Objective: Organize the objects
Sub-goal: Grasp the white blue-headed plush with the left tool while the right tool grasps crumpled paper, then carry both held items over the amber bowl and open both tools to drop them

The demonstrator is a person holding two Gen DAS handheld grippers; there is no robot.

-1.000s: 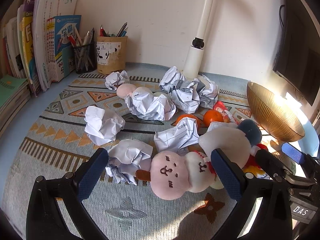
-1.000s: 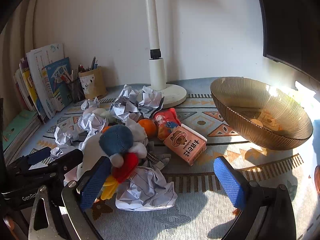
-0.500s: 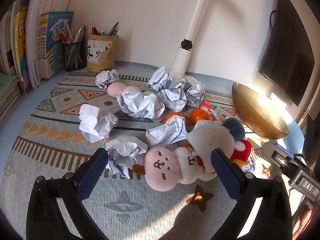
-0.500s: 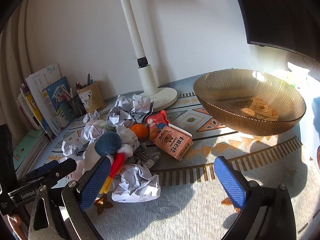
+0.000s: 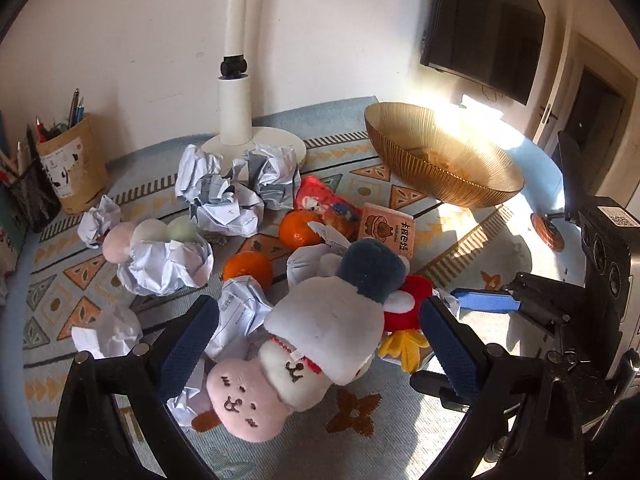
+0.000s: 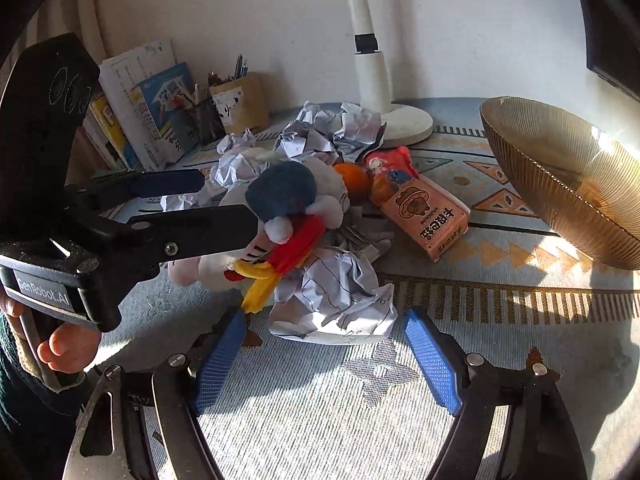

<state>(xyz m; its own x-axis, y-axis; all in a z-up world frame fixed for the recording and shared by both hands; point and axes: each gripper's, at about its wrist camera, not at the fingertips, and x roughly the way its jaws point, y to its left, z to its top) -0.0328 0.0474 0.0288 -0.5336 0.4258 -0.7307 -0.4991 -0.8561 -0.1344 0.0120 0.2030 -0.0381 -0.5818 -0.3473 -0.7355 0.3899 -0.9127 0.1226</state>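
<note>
Rug (image 6: 500,320) cluttered — paper balls (image 5: 168,264) everywhere.

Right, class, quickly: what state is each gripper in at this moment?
Left gripper: open, fingers either side of the plush toys, not clamped.
Right gripper: open, holding nothing, facing a crumpled paper.

The left gripper (image 6: 208,200), seen at the near left of the right wrist view, carries a plate on its black body printed "GenRobot.AI". The orange carton (image 6: 426,220) lying in the middle of the table has a bear cartoon and large Chinese characters along its side, too distorted to read surely. The blue book cover (image 6: 168,112) at the far left shows Chinese characters, also illegible.
</note>
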